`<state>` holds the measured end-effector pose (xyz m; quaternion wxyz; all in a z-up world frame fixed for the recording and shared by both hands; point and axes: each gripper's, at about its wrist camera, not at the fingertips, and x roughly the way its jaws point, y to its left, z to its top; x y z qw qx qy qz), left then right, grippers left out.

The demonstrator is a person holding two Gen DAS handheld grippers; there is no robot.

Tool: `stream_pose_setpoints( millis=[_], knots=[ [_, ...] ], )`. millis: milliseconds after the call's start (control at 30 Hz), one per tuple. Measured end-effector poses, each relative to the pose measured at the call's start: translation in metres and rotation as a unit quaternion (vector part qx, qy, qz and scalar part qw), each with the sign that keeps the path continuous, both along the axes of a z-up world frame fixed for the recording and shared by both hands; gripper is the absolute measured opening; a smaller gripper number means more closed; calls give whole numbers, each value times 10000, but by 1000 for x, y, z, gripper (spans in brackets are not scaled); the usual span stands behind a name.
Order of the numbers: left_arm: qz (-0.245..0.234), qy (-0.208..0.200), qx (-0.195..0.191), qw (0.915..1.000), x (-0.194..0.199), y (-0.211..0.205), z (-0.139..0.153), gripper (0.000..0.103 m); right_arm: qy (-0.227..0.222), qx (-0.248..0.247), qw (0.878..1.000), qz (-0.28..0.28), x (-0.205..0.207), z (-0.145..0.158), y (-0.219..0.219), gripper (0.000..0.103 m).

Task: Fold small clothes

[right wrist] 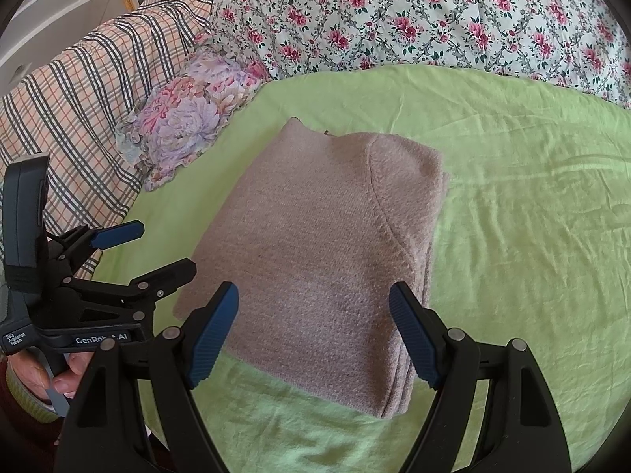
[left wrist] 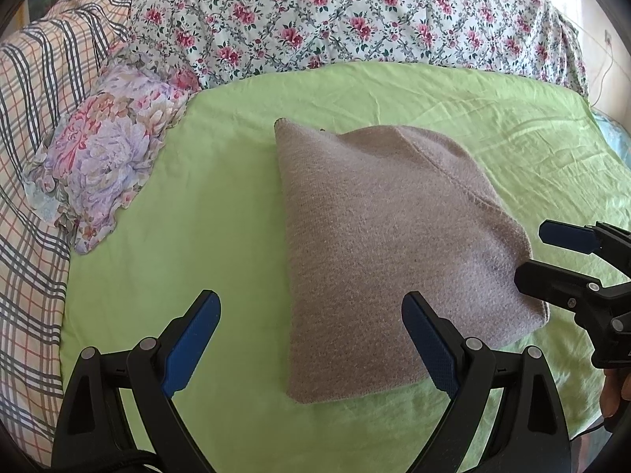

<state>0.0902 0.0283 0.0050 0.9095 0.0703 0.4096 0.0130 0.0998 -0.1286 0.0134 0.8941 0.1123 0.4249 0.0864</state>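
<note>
Nearest: left hand-held gripper [left wrist: 311, 343], jaws spread wide, nothing held, poised over green sheet [left wrist: 221, 205] and near left corner of folded garment. Right hand-held gripper [right wrist: 313, 331], likewise spread wide and holding nothing, above garment's near edge. Between and beyond: folded mauve knit sweater [right wrist: 319, 260], lying flat on sheet, one seam curving across top layer. Further left: ruffled floral pillow [left wrist: 106, 149]; plaid blanket [left wrist: 39, 90]. Farthest: rose-print quilt [left wrist: 355, 15], heaped along bed's far side.
</note>
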Motion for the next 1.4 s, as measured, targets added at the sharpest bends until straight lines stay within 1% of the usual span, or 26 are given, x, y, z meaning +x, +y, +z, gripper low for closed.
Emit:
stream_pose_setpoints(
  millis=[667, 733, 800, 1033, 1267, 1400],
  knots=[
    [-4, -9, -22, 10000, 10, -4, 3, 94, -99, -78, 9999, -8, 11, 6, -11, 79],
    [-25, -19, -29, 10000, 12, -5, 1, 94, -146, -94, 9998, -24, 12, 4, -13, 79],
    [-42, -14, -6, 10000, 13, -6, -1, 94, -98, -130, 9998, -110, 15, 0, -15, 79],
    [72, -11, 32, 10000, 16, 1, -3, 94, -61, -38, 9998, -188, 22, -7, -20, 79],
    [177, 12, -95, 9998, 18, 7, -2, 94, -93, -79, 9998, -174, 17, -6, -18, 79],
    [106, 39, -160, 9998, 20, 0, -4, 94, -16, -100, 9998, -173, 23, -9, -19, 79]
  ],
)
